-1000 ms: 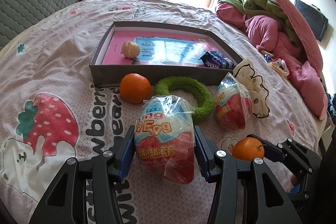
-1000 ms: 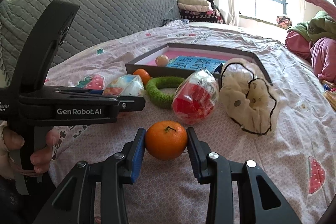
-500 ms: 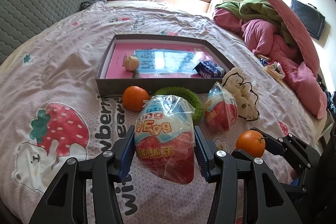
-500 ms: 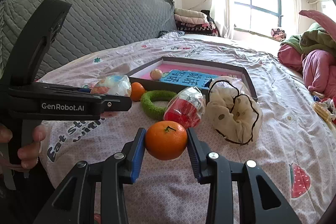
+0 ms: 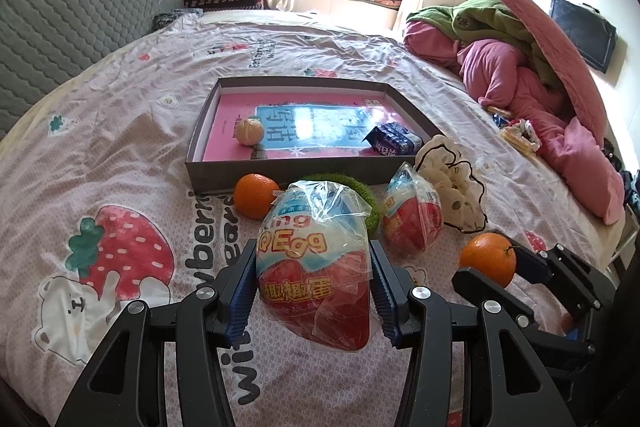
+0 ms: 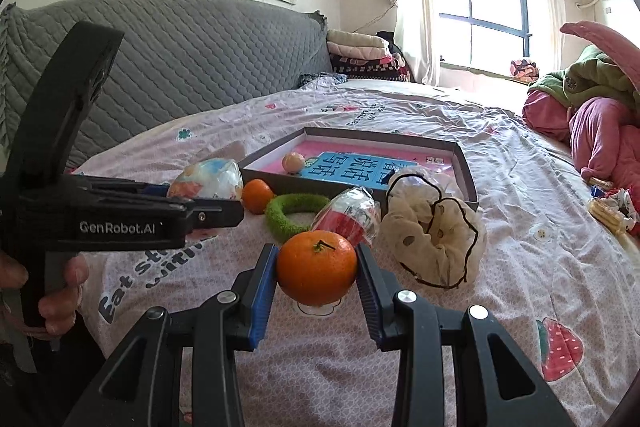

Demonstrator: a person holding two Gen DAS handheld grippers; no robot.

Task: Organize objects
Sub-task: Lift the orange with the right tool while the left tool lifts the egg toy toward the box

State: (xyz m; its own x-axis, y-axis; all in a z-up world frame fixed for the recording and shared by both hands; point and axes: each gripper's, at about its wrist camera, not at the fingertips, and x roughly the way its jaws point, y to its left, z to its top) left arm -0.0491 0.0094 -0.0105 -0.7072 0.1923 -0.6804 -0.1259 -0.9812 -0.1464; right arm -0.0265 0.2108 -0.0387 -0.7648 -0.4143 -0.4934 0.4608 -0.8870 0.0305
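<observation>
Left claw (image 5: 314, 293) grips the plastic-wrapped red-and-white toy egg (image 5: 316, 263); right claw (image 6: 316, 277) grips a round orange tangerine (image 6: 316, 273). Both are above the bed, near the shallow grey cardboard box (image 5: 224, 175). Clear the near wall, release low.

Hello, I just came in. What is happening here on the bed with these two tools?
A person is tidying small things on a bed into a shallow box. The left hand-held gripper is closed on a wrapped toy egg, and the right hand-held gripper is closed on an orange; both are held above the bedsheet. The box already holds a peeled fruit and a small blue packet. Another orange, a green ring, a second toy egg and a cream scrunchie lie outside it.
</observation>
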